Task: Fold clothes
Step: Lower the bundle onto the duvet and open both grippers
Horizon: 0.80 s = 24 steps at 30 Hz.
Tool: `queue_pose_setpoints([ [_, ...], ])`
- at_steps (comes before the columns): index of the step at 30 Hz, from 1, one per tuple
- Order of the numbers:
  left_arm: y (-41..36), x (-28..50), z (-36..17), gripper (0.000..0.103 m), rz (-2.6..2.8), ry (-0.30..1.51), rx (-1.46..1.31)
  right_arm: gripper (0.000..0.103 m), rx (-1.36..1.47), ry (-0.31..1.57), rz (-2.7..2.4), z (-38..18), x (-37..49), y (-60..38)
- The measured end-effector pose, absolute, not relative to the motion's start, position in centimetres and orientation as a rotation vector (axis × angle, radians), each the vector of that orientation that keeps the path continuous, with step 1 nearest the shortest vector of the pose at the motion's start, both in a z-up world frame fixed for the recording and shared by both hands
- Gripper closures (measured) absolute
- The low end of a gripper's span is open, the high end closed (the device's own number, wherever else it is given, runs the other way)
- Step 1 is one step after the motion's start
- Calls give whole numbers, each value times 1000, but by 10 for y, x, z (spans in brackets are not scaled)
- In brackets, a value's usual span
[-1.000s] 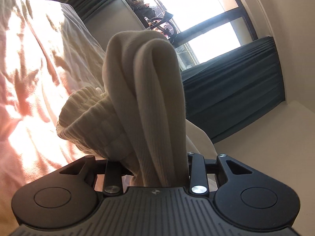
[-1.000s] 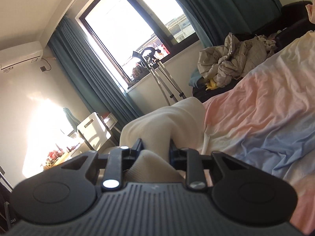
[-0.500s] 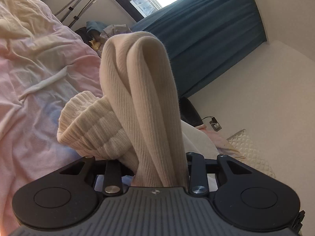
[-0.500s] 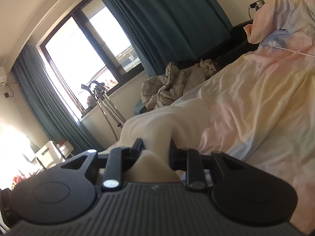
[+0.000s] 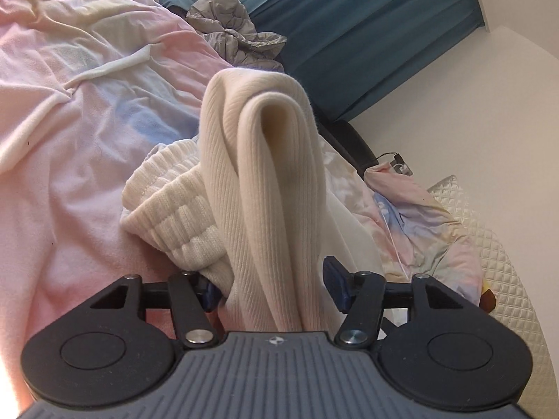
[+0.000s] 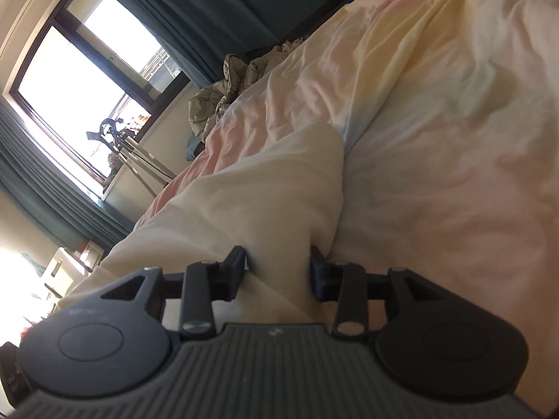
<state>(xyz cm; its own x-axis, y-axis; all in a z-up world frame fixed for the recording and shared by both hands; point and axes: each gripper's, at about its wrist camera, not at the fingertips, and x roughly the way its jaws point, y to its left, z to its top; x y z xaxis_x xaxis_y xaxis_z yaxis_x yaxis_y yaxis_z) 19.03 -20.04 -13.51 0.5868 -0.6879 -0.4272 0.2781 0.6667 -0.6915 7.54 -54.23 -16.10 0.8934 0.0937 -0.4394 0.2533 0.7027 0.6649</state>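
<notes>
Both tools carry the same cream knit garment over the bed. Our left tool (image 5: 274,288) has its jaws set wider than in the earlier frames, a gap showing beside the right pad, so we judge it is loosening its hold on the bunched ribbed sweater (image 5: 265,181); whether the pads still pinch it we cannot tell. Our right tool (image 6: 278,269) clamps a smoother fold of the sweater (image 6: 265,192), keeping that edge taut for the lay-down. The cloth droops onto the pastel bedsheet (image 5: 70,122), its ribbed cuff touching it. Compared with a second ago, both cameras have tipped down from the window (image 6: 80,80) toward the bed, and the garment sits lower.
</notes>
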Motion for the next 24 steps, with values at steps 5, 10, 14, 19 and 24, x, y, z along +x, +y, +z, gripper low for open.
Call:
queue_pose_setpoints([
  [5,-194,162,-98,13,-553,735,-422,51,739,426,-170,-126,52,-541],
  [10,-170,119,-43,3,-495,571,-249,50,651,384,-147,-84,34,-524],
  [14,-138,79,2,1,-442,505,-198,50,568,346,-88,-42,24,-493],
  [19,-95,41,55,0,-351,424,-151,51,441,306,3,1,19,-439],
  [24,-57,10,91,0,-213,351,-85,51,326,284,90,36,18,-381],
])
